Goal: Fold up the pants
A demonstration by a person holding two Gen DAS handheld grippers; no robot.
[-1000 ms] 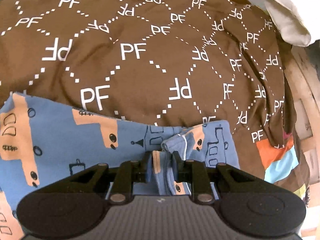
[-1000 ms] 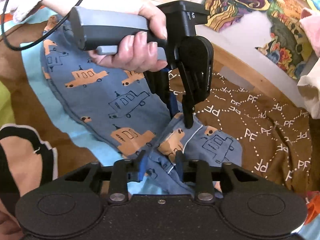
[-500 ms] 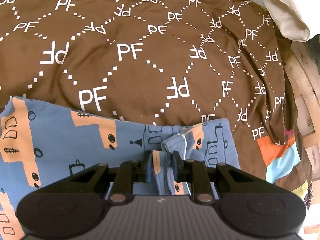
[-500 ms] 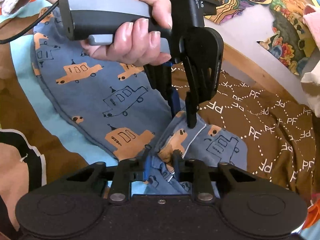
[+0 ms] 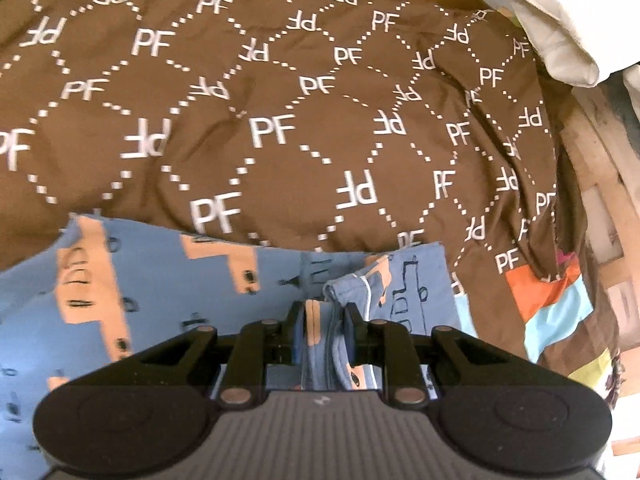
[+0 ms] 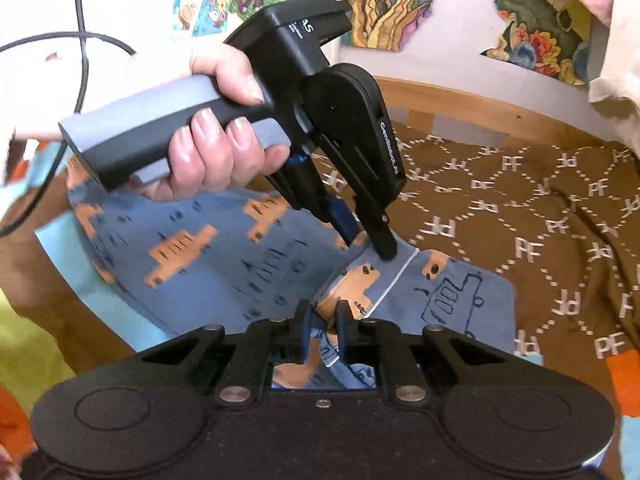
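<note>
Blue cotton pants, printed with orange cars, lie on a brown bedspread. Nearest each camera, both grippers pinch bunched cloth at the same end: the right gripper clamps a fold by the white-piped hem, and the left gripper bites an edge just beside it. This looks like the lift-and-carry stage of a fold; next, both should probably travel together, keeping the edge taut, then lay it flat. Compared with a second ago, the left gripper sits higher and the cloth tents up more.
</note>
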